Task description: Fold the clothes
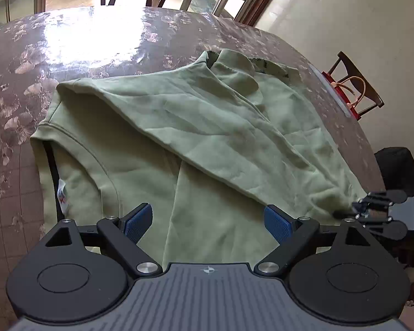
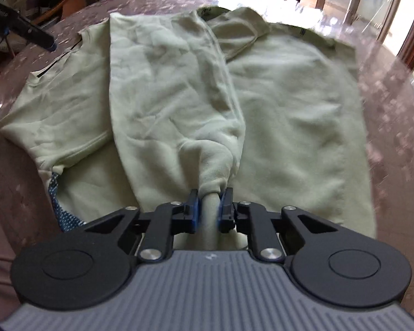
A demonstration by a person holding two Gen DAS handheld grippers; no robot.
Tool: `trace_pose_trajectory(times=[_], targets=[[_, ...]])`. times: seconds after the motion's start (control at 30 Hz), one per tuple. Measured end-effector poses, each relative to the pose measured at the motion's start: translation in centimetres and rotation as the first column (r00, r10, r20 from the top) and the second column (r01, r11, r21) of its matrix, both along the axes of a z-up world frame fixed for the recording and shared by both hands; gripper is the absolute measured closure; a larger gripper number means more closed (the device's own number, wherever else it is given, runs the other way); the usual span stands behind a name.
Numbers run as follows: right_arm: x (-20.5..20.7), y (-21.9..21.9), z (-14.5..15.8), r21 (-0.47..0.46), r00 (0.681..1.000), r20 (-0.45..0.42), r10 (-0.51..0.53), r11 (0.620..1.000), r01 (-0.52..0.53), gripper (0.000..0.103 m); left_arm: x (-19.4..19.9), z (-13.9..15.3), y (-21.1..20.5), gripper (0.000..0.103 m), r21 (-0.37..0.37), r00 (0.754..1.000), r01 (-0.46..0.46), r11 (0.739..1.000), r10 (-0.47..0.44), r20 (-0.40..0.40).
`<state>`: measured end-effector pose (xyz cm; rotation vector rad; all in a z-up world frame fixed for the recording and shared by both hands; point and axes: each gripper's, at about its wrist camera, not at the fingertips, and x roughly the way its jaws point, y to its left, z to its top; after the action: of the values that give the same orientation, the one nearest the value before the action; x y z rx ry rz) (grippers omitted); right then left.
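A pale green, soft fleece sweatshirt is lying spread on the round bench with its glossy floral cover, one long sleeve folded across the body. The right gripper is clamping the sleeve's cuff between its fingers. Beside the sweatshirt's near edge, the left gripper is hovering, fingers wide apart and holding nothing.

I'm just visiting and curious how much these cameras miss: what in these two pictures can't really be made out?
- Sleeve cuff: right wrist view, pinched inside the right gripper, its end hidden.
- Garment label: left wrist view, too small to read.
- Sweatshirt near hem: left wrist view, covered by the open left gripper.
- Table pattern: right wrist view, motion-blurred.
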<state>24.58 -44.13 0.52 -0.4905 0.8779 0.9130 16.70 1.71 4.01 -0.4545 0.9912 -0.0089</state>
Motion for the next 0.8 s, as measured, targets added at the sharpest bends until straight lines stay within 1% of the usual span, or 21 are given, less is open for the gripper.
trace_pose_trajectory(times=[0.07,0.13,0.23,0.27,0.33,0.4,0.47,0.57,0.7,0.8], targets=[[-0.1,-0.2,1.2,0.032,0.999,0.028,-0.016,0.999,0.015,0.088,-0.4,-0.2,-0.1,0.012,-0.006,1.0,0.0,1.0,0.0,-0.007],[-0.1,-0.1,3.1,0.075,0.997,0.065,-0.029,0.997,0.024,0.088,-0.6,-0.5,-0.3,0.012,-0.014,1.0,0.006,1.0,-0.007,-0.014],[0.2,0.4,6.1,0.131,0.992,0.123,-0.038,0.991,0.022,0.088,-0.3,-0.8,-1.0,0.012,-0.014,0.999,0.036,0.999,-0.036,-0.016],[0.4,0.7,7.0,0.15,0.99,0.137,-0.038,0.989,0.018,0.088,-0.1,-0.7,-1.4,0.012,-0.004,0.998,0.054,0.999,-0.054,-0.011],[1.1,1.4,8.9,0.19,0.986,0.159,-0.039,0.982,0.008,0.088,0.3,-0.7,-2.3,0.012,0.022,0.996,0.09,0.996,-0.09,-0.006],[1.7,2.0,10.7,0.23,0.983,0.181,-0.041,0.973,-0.002,0.088,0.4,-0.7,-2.6,0.012,0.023,0.995,0.099,0.995,-0.099,-0.002],[2.7,2.9,12.0,0.282,0.983,0.174,-0.05,0.959,-0.001,0.088,0.6,-0.7,-2.9,0.012,0.024,0.994,0.108,0.994,-0.109,0.003],[5.4,5.1,13.3,0.346,0.984,0.171,-0.058,0.938,-0.005,0.088,0.7,-0.6,-3.3,0.012,0.025,0.993,0.119,0.993,-0.119,0.01],[8.8,9.4,16.4,0.415,0.975,0.215,-0.058,0.909,-0.037,0.088,-0.3,-0.5,-2.5,0.012,0.026,0.997,0.075,0.997,-0.075,0.009],[12.4,13.3,18.5,0.454,0.968,0.24,-0.072,0.89,-0.047,0.088,-1.1,-0.7,-1.9,0.012,0.021,1.0,0.031,0.999,-0.031,0.007]])
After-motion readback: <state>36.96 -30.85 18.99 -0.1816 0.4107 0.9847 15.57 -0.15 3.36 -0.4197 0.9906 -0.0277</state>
